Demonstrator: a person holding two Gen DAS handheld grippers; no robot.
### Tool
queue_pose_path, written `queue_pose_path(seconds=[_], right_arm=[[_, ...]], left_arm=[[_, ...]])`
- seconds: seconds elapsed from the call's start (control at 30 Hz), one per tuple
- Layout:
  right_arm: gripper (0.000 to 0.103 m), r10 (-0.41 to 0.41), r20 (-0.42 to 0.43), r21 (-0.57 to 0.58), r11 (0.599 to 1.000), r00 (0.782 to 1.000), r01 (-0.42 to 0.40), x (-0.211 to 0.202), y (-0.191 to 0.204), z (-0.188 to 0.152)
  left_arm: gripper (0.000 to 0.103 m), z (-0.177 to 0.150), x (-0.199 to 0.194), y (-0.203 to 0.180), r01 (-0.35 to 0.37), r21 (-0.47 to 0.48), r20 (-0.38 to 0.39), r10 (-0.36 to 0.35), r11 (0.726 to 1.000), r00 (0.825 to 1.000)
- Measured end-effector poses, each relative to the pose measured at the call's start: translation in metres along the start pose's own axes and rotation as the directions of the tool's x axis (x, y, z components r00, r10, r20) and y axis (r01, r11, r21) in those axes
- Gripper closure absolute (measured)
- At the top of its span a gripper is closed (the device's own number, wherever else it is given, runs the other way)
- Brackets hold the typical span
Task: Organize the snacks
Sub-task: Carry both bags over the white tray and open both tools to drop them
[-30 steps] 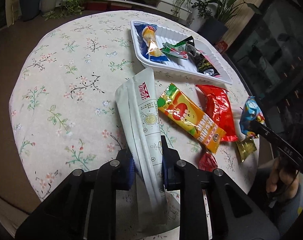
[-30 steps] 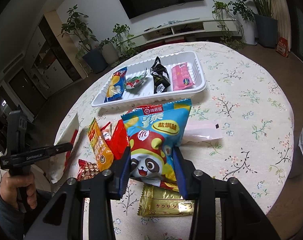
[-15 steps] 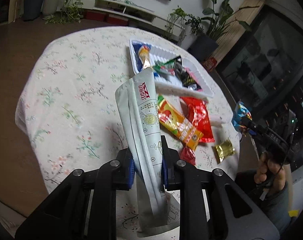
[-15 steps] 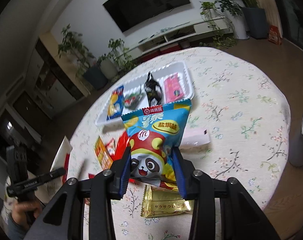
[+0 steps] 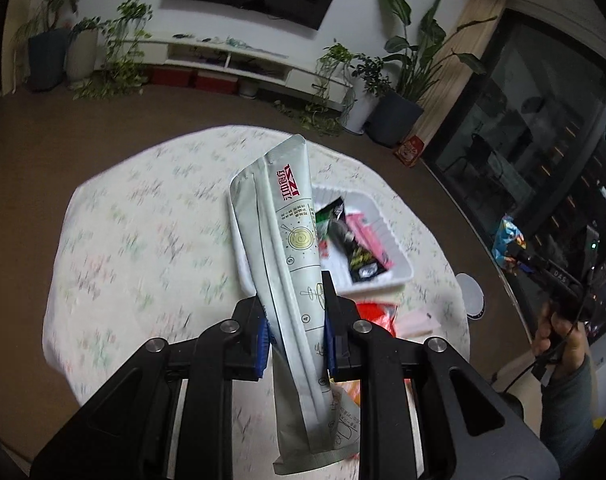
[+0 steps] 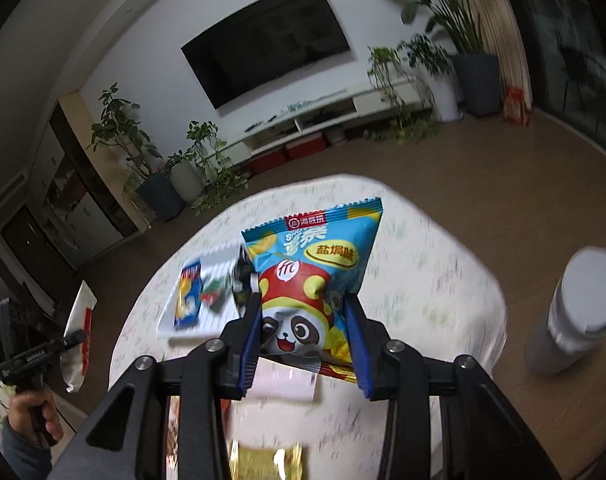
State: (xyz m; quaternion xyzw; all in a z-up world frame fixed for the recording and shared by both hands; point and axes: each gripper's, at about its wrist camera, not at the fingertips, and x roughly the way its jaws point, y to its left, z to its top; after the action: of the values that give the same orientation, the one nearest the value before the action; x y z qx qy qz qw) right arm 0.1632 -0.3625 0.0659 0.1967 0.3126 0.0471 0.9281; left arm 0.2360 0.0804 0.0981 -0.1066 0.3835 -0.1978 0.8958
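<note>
Snacks: left gripper (image 5: 294, 320) clenches the sachet (image 5: 287, 260), right gripper (image 6: 303, 332) the chips (image 6: 315, 276); lower both flat into the tray (image 5: 399, 276) at 12 o'clock.

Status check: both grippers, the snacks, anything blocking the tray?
Left gripper shut on grey sachet. Right gripper shut on blue panda bag. White tray part filled, approach unobstructed.

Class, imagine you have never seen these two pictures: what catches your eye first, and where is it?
A blue panda snack bag gripped in the right tongs, high above the floral table. A long pale grey packet is clamped in the left tongs, above the white tray of snacks.
</note>
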Motion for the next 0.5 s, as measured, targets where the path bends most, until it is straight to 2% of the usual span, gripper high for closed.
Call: queue_pose_path(seconds=[0.13, 0.27, 0.5], right_arm=[[0.062, -0.007, 0.020, -0.045, 0.999, 1.000, 0.008, 0.012, 0.014, 0.038], [0.062, 0.009, -0.004, -0.106, 0.994, 1.000, -0.010, 0.045, 0.041, 0.068], [0.062, 0.021, -0.141, -0.181, 0.982, 0.990, -0.046, 0.133, 0.080, 0.076]], left_arm=[[0.084, 0.042, 0.026, -0.021, 0.004, 0.044, 0.001, -0.004, 0.999, 1.000], [0.084, 0.067, 0.063, -0.035, 0.008, 0.078, -0.041, -0.005, 0.997, 0.999], [0.084, 0.072, 0.146, -0.040, 0.016, 0.075, -0.162, -0.004, 0.997, 0.987]])
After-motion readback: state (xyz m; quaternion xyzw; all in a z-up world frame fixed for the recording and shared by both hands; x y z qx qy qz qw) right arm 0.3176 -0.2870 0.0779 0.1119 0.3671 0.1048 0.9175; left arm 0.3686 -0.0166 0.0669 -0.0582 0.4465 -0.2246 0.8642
